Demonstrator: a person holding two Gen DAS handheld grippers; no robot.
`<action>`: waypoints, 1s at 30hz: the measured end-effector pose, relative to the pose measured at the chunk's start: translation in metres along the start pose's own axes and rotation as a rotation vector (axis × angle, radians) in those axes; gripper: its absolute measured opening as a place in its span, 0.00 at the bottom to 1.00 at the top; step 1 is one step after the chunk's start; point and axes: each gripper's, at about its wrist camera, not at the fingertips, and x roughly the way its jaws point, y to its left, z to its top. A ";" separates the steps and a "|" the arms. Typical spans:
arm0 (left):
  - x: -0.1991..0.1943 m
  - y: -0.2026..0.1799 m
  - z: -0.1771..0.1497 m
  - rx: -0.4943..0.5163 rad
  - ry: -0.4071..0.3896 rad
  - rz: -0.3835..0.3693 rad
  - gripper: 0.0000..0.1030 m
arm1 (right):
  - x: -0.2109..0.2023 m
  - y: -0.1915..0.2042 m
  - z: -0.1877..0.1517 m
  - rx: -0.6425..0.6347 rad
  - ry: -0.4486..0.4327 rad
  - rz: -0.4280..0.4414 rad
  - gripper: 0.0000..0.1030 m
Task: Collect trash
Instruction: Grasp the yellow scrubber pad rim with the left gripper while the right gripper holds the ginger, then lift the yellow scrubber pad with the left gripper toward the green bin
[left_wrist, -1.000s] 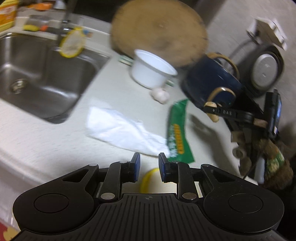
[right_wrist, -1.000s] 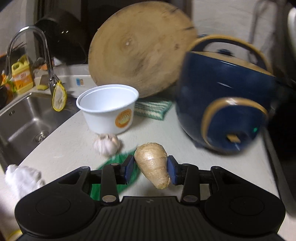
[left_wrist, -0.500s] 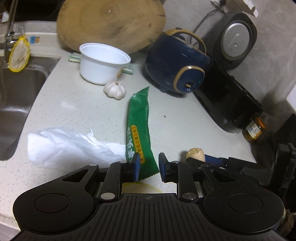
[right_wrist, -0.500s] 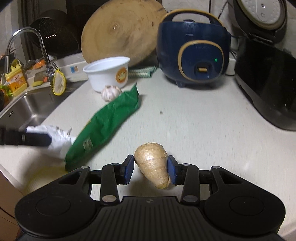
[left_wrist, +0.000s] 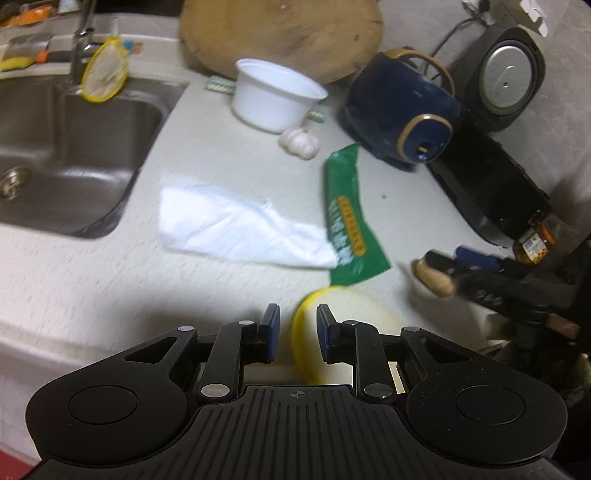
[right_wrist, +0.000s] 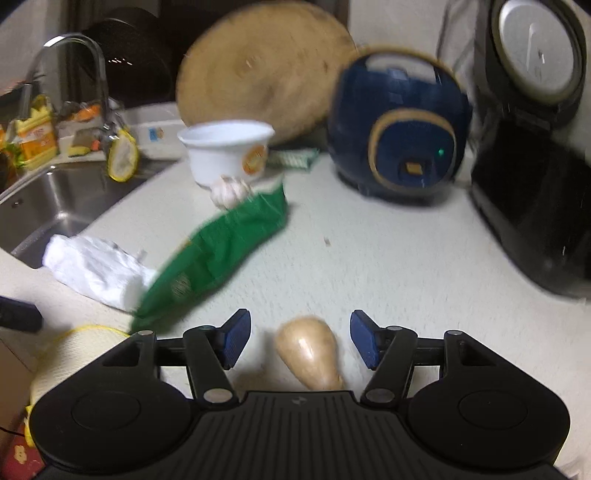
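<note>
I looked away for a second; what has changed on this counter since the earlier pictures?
The right gripper carried the tan ginger piece from near the white cup to the counter's near edge; its jaws are opening, pads clear of it. The left gripper, green wrapper, white tissue and garlic bulb are unchanged.

Black ribbed left gripper (left_wrist: 294, 328); blue-padded jaws; silver screws

Green wrapper (right_wrist: 218, 254) print blurred; ginger (right_wrist: 310, 352) base behind hand-held gripper body.
</note>
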 end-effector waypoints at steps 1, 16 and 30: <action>0.000 0.002 -0.002 -0.011 0.002 -0.001 0.24 | -0.005 0.004 0.002 -0.008 -0.015 0.017 0.59; 0.018 -0.001 -0.011 -0.029 0.061 -0.020 0.25 | -0.018 0.054 -0.034 -0.073 0.090 0.172 0.34; 0.016 -0.008 -0.003 -0.111 0.025 -0.221 0.30 | -0.021 0.040 -0.042 0.032 0.089 0.155 0.34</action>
